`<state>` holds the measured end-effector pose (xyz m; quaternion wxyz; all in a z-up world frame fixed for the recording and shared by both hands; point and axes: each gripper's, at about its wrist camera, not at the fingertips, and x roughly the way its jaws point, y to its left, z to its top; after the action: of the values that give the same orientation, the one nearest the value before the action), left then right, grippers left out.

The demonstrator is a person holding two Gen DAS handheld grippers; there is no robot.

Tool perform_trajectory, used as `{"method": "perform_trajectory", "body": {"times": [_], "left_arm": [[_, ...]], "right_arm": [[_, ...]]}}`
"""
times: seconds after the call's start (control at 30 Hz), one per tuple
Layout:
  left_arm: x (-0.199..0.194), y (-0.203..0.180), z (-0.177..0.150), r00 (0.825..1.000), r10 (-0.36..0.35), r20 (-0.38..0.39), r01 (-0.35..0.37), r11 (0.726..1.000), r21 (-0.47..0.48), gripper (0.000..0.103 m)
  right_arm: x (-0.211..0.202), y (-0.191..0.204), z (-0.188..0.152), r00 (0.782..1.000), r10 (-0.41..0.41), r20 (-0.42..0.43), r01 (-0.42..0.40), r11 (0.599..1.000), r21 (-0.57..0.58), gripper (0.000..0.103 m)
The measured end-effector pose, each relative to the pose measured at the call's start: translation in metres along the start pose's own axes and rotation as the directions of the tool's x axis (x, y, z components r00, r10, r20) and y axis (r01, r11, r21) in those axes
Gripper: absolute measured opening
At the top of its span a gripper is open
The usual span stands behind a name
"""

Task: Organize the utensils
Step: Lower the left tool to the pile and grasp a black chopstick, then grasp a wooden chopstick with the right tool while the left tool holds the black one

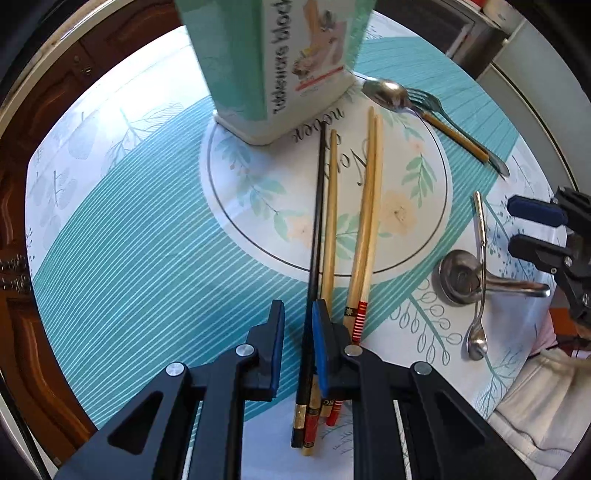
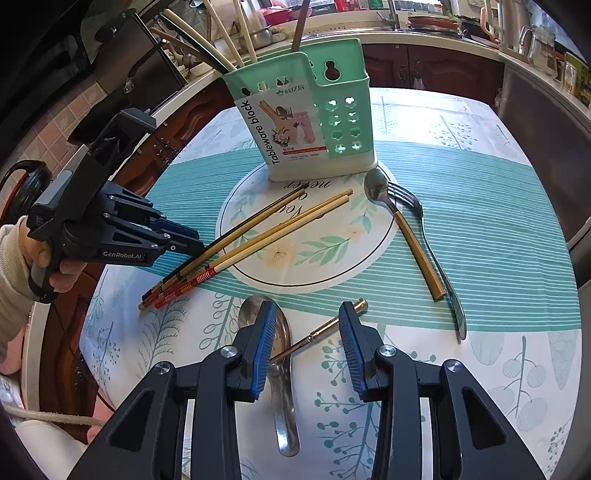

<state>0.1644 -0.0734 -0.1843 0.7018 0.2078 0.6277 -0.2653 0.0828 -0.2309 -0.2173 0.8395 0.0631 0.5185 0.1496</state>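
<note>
We hover the narrowly parted left gripper (image 1: 298, 345) astride the black chopstick (image 1: 317, 221); next, close and lift it toward the holder (image 2: 306, 110), while the half-open, empty right gripper (image 2: 308, 350) waits.

A home kitchen is seen: beyond the jaws, a counter (image 2: 424, 35) crowded with pots and jars, dark wooden cabinets (image 2: 436, 72) and a tiled wall (image 2: 55, 122) are ranged behind a cloth-covered table (image 2: 480, 206).
</note>
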Motion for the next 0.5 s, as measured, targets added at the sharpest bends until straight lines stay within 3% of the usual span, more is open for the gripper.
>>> {"method": "perform_trajectory", "body": {"times": [0.1, 0.33, 0.5], "left_arm": [[0.006, -0.012, 0.002, 1.0, 0.022, -0.019, -0.021, 0.999, 0.039, 0.013], [0.009, -0.015, 0.012, 0.999, 0.025, -0.049, -0.024, 1.0, 0.01, 0.012], [0.01, 0.003, 0.019, 0.993, 0.001, -0.114, -0.009, 0.997, -0.075, 0.005]], "right_arm": [[0.0, 0.003, 0.003, 1.0, 0.005, -0.001, -0.005, 1.0, -0.006, 0.036], [0.0, 0.009, 0.009, 1.0, 0.016, -0.014, -0.016, 1.0, -0.011, 0.036], [0.007, 0.015, 0.024, 0.996, 0.072, -0.062, -0.07, 0.997, 0.037, 0.037]]}}
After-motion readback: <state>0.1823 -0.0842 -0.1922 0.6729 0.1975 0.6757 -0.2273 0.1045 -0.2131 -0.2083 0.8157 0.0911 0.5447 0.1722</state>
